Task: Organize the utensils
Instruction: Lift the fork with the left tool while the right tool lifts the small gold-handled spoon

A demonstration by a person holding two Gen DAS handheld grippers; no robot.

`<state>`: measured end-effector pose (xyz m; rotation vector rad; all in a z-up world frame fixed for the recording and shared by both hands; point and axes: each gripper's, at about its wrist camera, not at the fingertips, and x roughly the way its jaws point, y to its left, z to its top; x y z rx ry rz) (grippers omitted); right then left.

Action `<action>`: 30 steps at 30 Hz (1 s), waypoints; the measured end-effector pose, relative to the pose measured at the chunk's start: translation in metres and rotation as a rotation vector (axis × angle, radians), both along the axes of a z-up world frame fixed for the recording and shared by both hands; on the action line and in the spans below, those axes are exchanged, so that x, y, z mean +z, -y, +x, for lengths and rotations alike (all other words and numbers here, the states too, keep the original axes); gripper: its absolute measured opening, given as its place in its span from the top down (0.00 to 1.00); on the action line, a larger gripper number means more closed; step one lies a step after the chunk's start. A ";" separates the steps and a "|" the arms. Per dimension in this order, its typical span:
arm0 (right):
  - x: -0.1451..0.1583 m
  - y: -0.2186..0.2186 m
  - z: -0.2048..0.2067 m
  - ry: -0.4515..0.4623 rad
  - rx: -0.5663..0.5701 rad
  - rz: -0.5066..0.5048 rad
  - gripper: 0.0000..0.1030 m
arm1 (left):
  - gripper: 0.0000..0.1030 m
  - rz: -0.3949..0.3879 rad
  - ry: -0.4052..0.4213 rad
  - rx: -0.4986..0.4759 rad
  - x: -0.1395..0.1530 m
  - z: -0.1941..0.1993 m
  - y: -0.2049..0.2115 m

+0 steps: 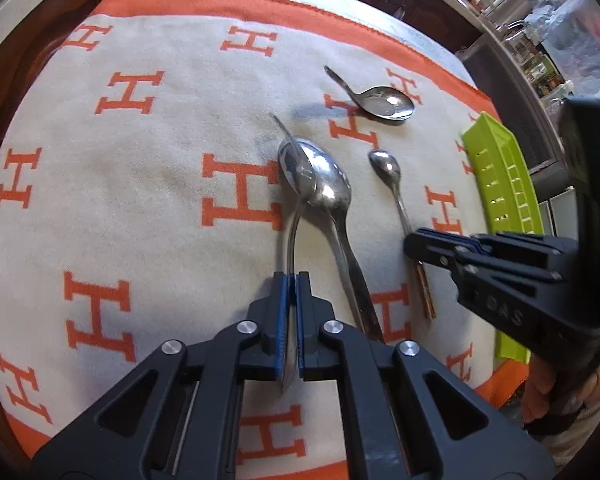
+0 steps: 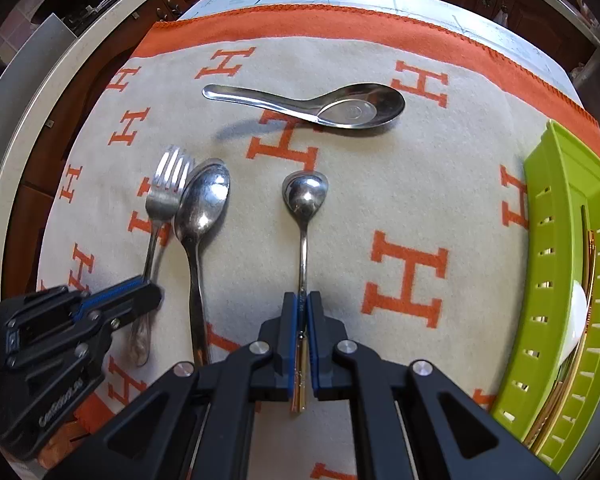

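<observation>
While both tongs were clamped fully on handles, the utensils lay in a row on the blanket (image 2: 380,184), likely being lined up for the green tray (image 2: 556,240). Nearest, the right tongs (image 2: 303,340) pinched the small spoon (image 2: 305,196); left of it lay the big spoon (image 2: 202,208), then the fork (image 2: 168,184) gripped by the left tongs (image 1: 292,320). Beyond the small spoon lay the soup spoon (image 2: 340,106).
</observation>
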<state>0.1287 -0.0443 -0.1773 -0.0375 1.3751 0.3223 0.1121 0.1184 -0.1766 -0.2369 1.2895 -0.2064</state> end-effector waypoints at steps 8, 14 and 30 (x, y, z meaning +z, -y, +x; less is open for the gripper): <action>0.002 0.007 -0.004 -0.003 -0.002 0.017 0.95 | 0.98 0.046 0.009 -0.058 0.000 0.017 0.013; 0.002 0.008 -0.004 -0.001 -0.001 0.029 0.95 | 0.95 0.045 -0.002 -0.067 0.000 0.022 0.013; 0.002 0.014 -0.003 -0.006 -0.013 0.066 0.95 | 0.68 0.137 0.019 -0.103 0.001 0.033 0.024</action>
